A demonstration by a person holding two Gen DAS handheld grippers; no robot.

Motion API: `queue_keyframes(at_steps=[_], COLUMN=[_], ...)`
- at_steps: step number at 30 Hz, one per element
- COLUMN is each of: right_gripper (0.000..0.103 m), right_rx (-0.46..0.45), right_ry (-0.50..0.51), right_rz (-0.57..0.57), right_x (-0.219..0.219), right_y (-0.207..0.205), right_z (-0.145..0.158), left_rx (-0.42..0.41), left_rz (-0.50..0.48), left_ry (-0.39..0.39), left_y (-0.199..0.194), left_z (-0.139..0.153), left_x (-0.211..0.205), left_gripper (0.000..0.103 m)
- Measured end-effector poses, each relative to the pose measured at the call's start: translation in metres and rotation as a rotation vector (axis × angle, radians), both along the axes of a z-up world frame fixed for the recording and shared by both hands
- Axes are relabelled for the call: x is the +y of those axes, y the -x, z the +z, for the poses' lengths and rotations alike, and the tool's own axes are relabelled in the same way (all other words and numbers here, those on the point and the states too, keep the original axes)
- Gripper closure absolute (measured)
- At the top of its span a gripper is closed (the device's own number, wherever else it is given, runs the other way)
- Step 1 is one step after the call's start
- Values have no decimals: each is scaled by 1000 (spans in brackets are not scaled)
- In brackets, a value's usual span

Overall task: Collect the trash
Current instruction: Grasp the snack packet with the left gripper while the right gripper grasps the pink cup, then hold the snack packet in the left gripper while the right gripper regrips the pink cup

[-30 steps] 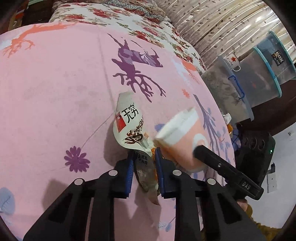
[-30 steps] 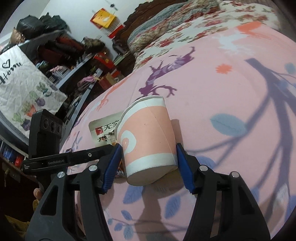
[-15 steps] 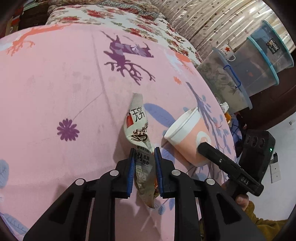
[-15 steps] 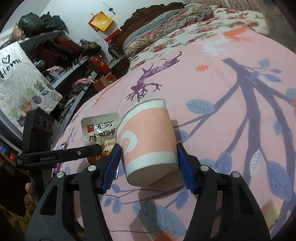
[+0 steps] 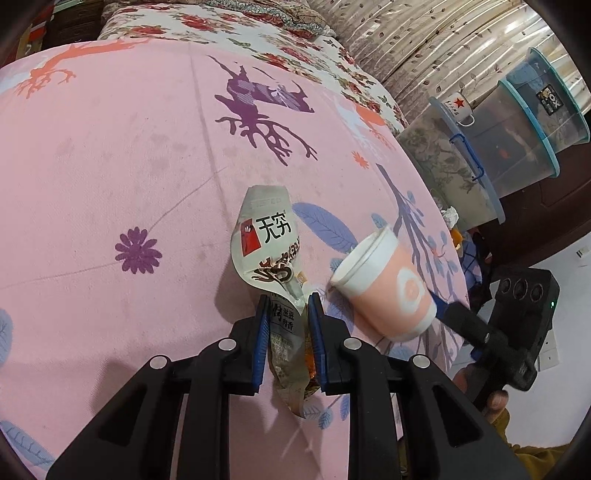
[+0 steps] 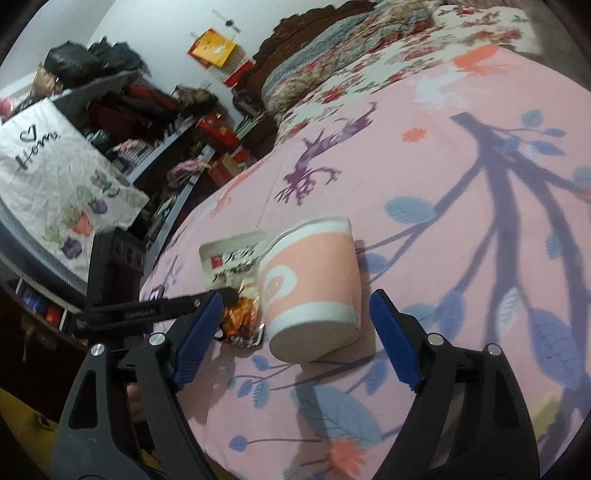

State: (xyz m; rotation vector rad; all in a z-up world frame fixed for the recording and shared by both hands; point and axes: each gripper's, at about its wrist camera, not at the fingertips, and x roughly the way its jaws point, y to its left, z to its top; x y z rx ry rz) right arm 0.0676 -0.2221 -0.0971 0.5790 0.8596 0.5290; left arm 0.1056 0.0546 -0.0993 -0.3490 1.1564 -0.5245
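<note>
Now we spread right gripper (image 6: 295, 332) jaws, releasing cup (image 6: 310, 288), lying on bed (image 6: 461, 240); half second ago clamped. Left gripper (image 5: 286, 332) still pinches snack wrapper (image 5: 267, 251).

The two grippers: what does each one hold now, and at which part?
The left gripper pinches the snack wrapper at its lower end. The right gripper is open around the paper cup, holding nothing.

A pink bedsheet (image 5: 110, 177) printed with purple deer, flowers and blue leaves is the landmark. Beyond its far end lies a floral quilt (image 5: 229, 33). To its right stand stacked clear storage bins (image 5: 517, 122), a white mug with a red star (image 5: 460, 105) on the nearest. To its left, cluttered shelves (image 6: 147, 122) and a white "Home" cloth (image 6: 55, 177)
</note>
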Motion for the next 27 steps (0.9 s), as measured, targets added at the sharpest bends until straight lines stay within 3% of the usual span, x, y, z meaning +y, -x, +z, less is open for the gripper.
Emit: queue_keyframes(at_steps=[2,5,7,9,13,17,19,23,27], right_gripper=[24,37,46,64,64,62,62,51,51], right_rx=[12,48,69,87,134,113,104,99,100], right_ry=[-19,-81,-132,-145,-182,-160,-150,-175,-213], right_rz=[-15,-9,7,29,136,250,259,214,162], right_x=[-8,-16,-18,-16,6,29,30,14,-11], right_y=[-1,-3,-5,-5,-2,5,8,9,9], right_z=[-1,-6,-10,-14,-19,-15,-13,-11,-10], left_rx=[0,-1,0,0,0,-1,-1,-2,-4], left_rz=[-1,-1,0,0,0,0,-1,-2,-3], left_ry=[2,2,3,3,2,2,2,8,10], left_y=[0,1,1,1,0,0,0,1,1], left_z=[0,0,0,0,0,0,0,1,1], left_x=[0,0,0,0,0,0,0,1,1], left_gripper=[83,83,83,83,83,83,83,83,83])
